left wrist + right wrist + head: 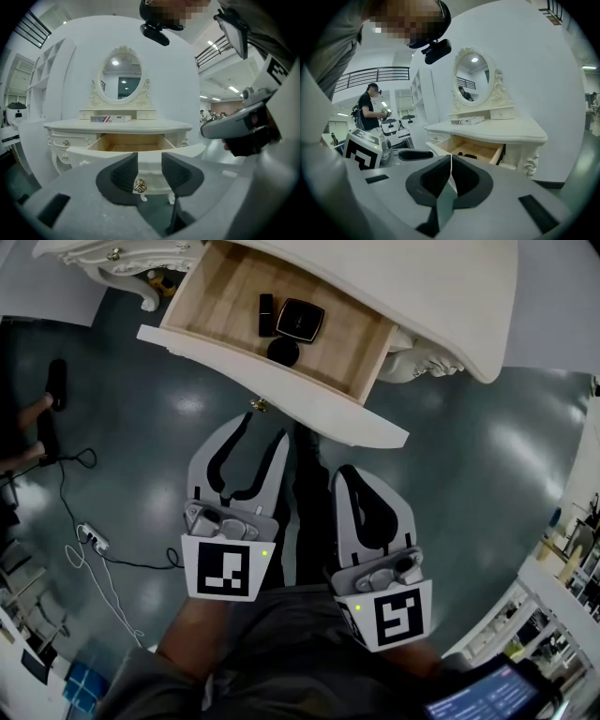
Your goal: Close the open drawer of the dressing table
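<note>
Drawer [230,296] projected nearward from the dressing table [450,296], three small items [299,320] inside. Left gripper [263,427] and right gripper [345,471] sat side by side before its front; a cable [66,491] lay leftward on the floor [469,474].

The dressing table [441,296] [117,125] [511,129] is white with carved scrollwork, a curved top surface and curled legs. An oval mirror [121,73] [474,75] in an ornate frame stands upright at its back.

The drawer [309,404] [93,151] [480,151] is the middle one under the dressing table's top. It stands pulled well out from the front, level and straight in its opening. Its inside is pale bare wood and its front panel is white and bowed to match the dressing table's edge. A small brass knob [258,406] [139,186] sits at the middle of that panel.
</note>
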`<state>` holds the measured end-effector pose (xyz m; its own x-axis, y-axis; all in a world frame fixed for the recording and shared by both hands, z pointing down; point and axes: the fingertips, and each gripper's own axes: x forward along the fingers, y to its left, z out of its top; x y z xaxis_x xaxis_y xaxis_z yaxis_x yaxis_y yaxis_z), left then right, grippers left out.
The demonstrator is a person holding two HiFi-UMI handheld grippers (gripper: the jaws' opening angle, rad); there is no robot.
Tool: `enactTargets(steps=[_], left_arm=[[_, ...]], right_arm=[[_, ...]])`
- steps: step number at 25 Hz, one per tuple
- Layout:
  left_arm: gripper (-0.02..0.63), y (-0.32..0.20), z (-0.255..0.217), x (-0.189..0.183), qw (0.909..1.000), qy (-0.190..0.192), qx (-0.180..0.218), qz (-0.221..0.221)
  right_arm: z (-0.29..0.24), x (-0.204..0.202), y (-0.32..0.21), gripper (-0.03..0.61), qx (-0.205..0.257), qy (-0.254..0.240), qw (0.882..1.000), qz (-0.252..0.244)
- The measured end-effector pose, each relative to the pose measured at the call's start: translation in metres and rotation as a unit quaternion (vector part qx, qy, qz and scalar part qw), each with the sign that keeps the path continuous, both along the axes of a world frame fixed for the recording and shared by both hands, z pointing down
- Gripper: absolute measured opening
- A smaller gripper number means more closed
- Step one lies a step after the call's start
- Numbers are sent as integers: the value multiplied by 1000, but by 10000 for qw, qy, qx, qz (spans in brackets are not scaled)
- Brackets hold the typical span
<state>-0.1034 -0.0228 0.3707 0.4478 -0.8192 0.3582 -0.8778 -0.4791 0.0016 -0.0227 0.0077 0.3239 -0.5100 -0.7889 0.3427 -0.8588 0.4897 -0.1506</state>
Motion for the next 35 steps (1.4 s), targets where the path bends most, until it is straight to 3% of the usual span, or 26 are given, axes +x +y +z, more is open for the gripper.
enactTargets(steps=[16, 35], left_arm=[[163, -17, 28, 7, 9996, 68, -191, 181], [163, -48, 29, 19, 9991, 158, -200, 330]], right_arm=[[11, 8, -19, 15, -119, -13, 9999, 110], [13, 18, -43, 15, -127, 59, 9996, 236]])
